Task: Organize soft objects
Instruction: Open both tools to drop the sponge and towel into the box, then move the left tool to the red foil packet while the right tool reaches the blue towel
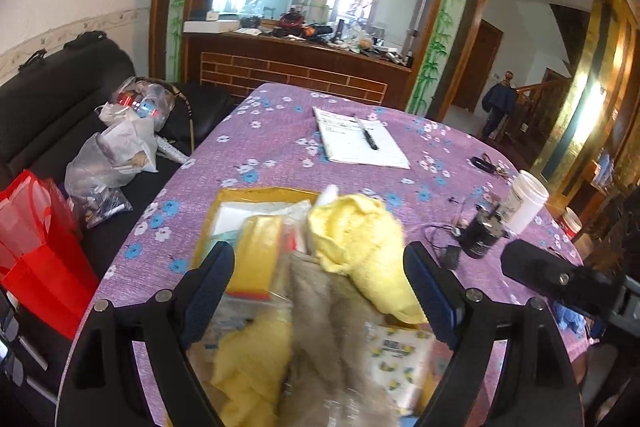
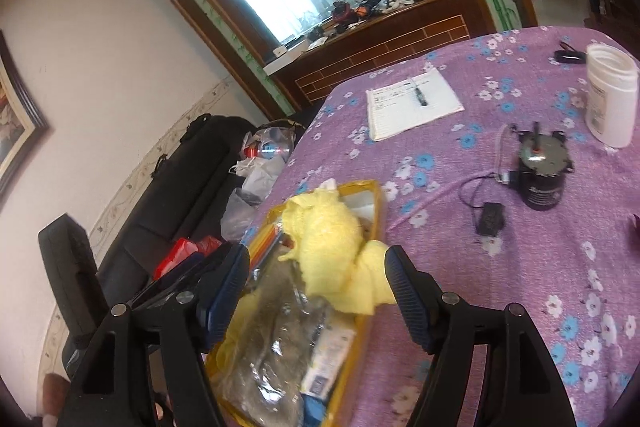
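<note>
Low in both frames, 2 grippers, left [image 1: 320,291] and right [image 2: 316,291], hang spread wide, gripping nothing, over the yellow tray [image 2: 374,203]. Yellow towel [image 1: 360,239] tops the pile: light, floppy; pinch a thick fold.

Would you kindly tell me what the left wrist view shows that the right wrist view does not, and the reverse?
Only the left wrist view shows the red gift bag beside the table and the other hand-held gripper, the right one, at the right edge. Only the right wrist view shows the framed picture on the wall. Both show the yellow towel in the yellow tray, the notebook, the white jar and the purple floral tablecloth.
</note>
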A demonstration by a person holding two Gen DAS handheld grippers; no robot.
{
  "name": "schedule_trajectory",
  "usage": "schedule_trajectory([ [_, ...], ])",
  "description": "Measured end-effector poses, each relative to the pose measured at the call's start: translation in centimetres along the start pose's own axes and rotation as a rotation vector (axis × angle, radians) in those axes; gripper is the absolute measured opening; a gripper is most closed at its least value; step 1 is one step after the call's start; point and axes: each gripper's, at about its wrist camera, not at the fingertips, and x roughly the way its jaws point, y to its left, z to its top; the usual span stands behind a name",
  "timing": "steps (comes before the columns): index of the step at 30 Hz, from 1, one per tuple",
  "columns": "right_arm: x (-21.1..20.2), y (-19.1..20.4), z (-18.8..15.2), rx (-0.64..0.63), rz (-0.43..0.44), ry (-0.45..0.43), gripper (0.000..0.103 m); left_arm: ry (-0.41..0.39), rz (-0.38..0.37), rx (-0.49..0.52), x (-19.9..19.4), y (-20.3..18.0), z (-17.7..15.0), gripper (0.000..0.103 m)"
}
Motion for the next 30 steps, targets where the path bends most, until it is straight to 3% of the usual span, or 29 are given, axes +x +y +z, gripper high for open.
schedule_trajectory([
  [8, -1.6, -3.6, -0.3, 0.072, -0.006, -0.011, 0.075, -0.006, -0.001, 0.125, -0.1, -5.5, -1.8, 0.087],
  [13, -2.3, -5.1, -0.5, 0.099, -0.014, -0.016, 0.075, 0.021, 0.017, 0.149, 1.1, -6.4, -2.4, 0.088],
  [17, -2.4, -5.9, -0.7, 0.118, -0.013, -0.018, 0.075, 0.061, 0.066, 0.145, 3.7, -6.1, -1.9, 0.088],
  [19, -2.5, -6.1, -0.8, 0.121, -0.008, -0.016, 0.075, 0.118, 0.159, 0.156, 5.5, -5.9, -1.9, 0.088],
  [23, -3.0, -6.7, -1.0, 0.113, -0.023, -0.022, 0.075, 0.142, 0.241, 0.141, 6.6, -4.9, -2.0, 0.088],
  [25, -3.3, -7.4, -1.0, 0.123, -0.025, -0.020, 0.075, 0.146, 0.239, 0.119, 6.4, -4.5, -2.1, 0.088],
  [30, -6.5, -9.6, -0.4, 0.143, -0.051, -0.069, 0.075, 0.077, 0.133, 0.107, 3.4, -5.8, -1.9, 0.088],
])
